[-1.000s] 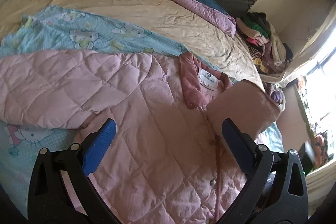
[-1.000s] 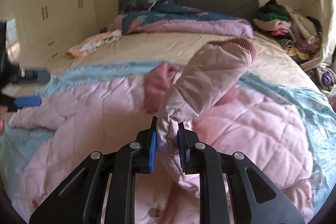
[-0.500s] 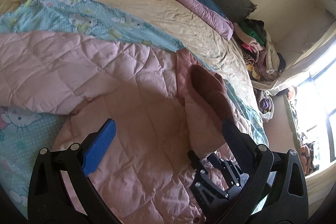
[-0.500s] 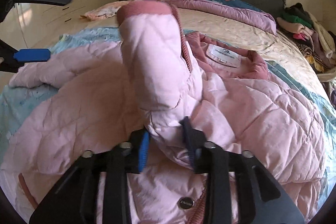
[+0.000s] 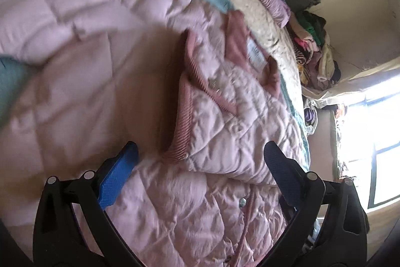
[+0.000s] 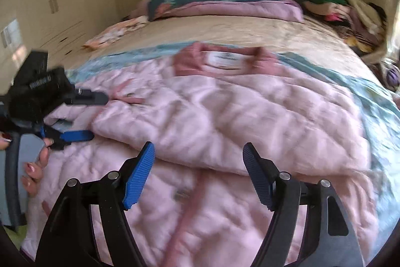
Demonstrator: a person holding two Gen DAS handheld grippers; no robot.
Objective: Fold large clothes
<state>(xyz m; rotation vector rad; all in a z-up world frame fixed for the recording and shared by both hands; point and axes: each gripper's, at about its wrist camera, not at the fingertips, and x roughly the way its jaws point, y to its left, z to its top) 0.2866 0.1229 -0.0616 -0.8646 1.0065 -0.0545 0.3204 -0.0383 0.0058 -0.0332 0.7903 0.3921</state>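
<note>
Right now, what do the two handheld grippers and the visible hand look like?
Both the left gripper and the right gripper have black, cut-out plastic arms with silver pivot pins and ribbed blue pads. In the right wrist view the left gripper also shows a black body with white lettering and a dark padded handle, and the person's hand has decorated fingernails.

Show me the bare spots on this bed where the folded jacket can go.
The beige sheet lies bare between the blue blanket edge and the purple duvet, apart from a floral garment at its left. The clothes pile crowds the far right corner. The pink jacket covers the near end.
</note>
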